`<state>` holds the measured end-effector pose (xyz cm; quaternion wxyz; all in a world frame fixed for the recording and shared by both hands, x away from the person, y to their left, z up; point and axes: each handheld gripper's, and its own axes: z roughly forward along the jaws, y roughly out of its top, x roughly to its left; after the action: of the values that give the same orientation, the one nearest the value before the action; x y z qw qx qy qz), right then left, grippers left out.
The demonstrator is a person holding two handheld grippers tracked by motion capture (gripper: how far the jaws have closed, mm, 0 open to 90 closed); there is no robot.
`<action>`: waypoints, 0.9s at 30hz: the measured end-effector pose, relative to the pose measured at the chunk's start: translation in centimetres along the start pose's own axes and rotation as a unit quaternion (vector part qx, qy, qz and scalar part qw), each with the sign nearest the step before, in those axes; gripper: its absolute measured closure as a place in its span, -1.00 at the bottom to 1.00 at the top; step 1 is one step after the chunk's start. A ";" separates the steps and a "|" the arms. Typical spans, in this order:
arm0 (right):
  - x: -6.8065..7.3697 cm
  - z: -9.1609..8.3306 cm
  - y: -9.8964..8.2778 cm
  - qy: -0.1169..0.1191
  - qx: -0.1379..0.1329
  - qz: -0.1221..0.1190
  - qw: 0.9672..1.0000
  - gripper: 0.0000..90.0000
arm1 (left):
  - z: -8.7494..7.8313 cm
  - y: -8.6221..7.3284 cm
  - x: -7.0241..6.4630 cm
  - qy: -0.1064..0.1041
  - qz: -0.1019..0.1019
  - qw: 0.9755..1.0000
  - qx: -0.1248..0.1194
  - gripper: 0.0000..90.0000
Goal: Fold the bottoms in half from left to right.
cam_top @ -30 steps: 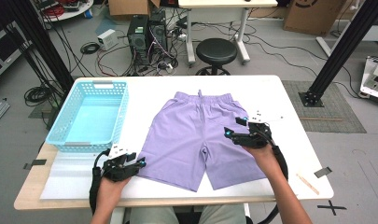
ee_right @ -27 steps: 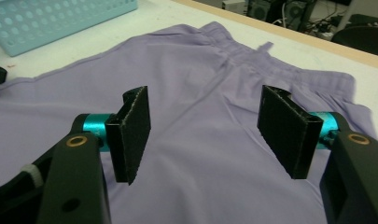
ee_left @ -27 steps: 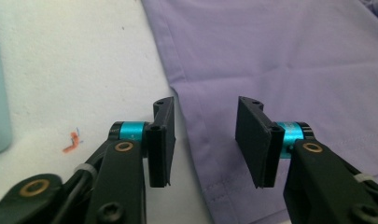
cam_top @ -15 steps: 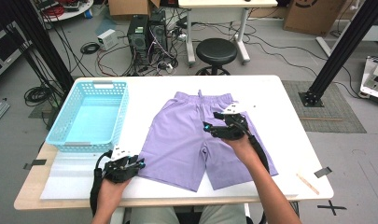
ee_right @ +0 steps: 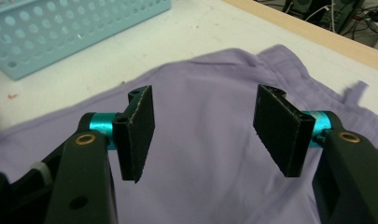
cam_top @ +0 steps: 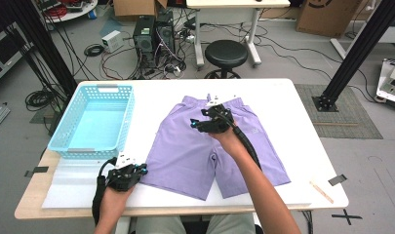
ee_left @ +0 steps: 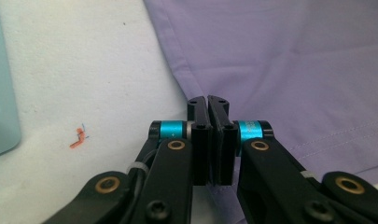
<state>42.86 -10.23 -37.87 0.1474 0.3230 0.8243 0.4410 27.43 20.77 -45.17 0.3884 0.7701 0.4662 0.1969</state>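
Lilac shorts lie flat on the white table top, waistband at the far side. My left gripper rests at the near left corner of the left leg. Its jaws have just been closing and now stand shut on the fabric's edge, where the lilac cloth runs in between the pads. Held in a hand above the shorts' upper middle, just below the waistband, my right gripper points left. Its jaws are open with nothing between them, the cloth lying beneath.
A light blue perforated basket stands empty at the table's left; its wall is also in the right gripper view. A thin wooden stick lies near the front right corner. A stool and cables are on the floor beyond.
My right gripper has travelled left from the shorts' right leg to above their upper middle. The left gripper has stayed at the left leg's corner.
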 end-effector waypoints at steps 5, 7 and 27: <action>0.5 2.6 1.5 0.009 0.008 0.002 1.000 -0.12 | -0.2 0.0 0.1 -0.008 0.003 1.000 0.004 0.97; 0.6 4.1 1.9 0.007 0.018 -0.004 1.000 -0.10 | -0.1 0.0 0.2 -0.010 -0.001 1.000 0.003 0.97; 1.6 14.4 3.4 0.002 0.085 0.013 0.996 0.05 | -0.4 -0.3 0.5 -0.028 -0.009 1.000 -0.001 0.97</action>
<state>50.64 1.32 -43.16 0.1119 0.3435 0.8549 0.3723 27.27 21.42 -45.21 0.4045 0.7704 0.4618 0.1720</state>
